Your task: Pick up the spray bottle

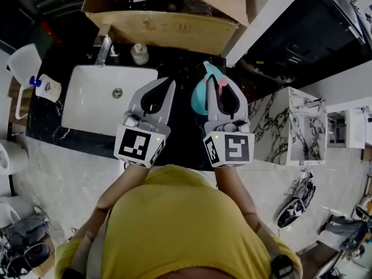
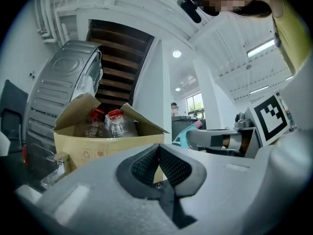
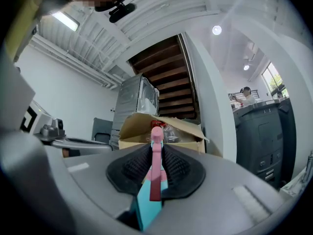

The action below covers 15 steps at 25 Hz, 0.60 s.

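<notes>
While the right gripper (image 3: 156, 163) clamped narrowly on the pink head (image 3: 156, 143) of the teal plastic spray bottle (image 1: 199, 96), right of the white rectangular sink (image 1: 87, 106), and the left gripper (image 2: 159, 151) sat shut empty, the hanging body might slip that thin hold.

White sink (image 1: 87, 106) set in a black counter (image 1: 180, 141); cardboard box (image 1: 163, 31) of red-capped bottles (image 2: 115, 124) behind.

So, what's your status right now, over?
Right gripper shut on teal spray bottle. Left gripper shut, empty. Cardboard box beyond, apart.
</notes>
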Tool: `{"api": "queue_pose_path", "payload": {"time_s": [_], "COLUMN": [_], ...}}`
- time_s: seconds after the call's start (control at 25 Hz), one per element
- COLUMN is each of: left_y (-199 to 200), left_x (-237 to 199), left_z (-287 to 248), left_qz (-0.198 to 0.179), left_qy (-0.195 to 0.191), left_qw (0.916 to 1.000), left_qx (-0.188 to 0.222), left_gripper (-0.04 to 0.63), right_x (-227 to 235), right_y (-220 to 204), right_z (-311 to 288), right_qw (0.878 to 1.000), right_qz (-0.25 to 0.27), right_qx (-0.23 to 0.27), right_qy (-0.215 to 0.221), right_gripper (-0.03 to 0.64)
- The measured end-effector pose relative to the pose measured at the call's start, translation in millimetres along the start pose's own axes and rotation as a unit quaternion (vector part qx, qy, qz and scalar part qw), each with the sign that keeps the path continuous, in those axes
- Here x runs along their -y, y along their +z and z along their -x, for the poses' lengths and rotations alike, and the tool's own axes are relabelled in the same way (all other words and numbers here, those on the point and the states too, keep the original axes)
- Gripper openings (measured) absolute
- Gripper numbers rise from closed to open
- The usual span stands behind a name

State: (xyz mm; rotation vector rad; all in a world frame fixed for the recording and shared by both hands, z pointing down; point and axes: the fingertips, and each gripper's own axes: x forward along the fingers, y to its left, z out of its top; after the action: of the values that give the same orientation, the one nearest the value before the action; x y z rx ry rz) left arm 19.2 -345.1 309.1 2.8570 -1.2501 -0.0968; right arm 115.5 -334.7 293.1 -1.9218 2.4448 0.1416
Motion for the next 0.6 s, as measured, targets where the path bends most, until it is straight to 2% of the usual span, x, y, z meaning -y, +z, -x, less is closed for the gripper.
{"api": "queue_pose_path", "payload": {"time_s": [0.6], "left_y": [2.5], "left_x": [2.5], "left_z": [8.5], "left_qz": [0.001], "left_qy": [0.008], "left_qw": [1.0], "left_qx": [-0.004], "left_gripper": [-0.002], "right_x": [2.5], "right_y": [2.4], "right_z": [19.7], "right_qw": [0.999], "right_qz": [0.026], "right_qx": [0.005], "right_qy": [-0.027], "right_gripper": [0.061]}}
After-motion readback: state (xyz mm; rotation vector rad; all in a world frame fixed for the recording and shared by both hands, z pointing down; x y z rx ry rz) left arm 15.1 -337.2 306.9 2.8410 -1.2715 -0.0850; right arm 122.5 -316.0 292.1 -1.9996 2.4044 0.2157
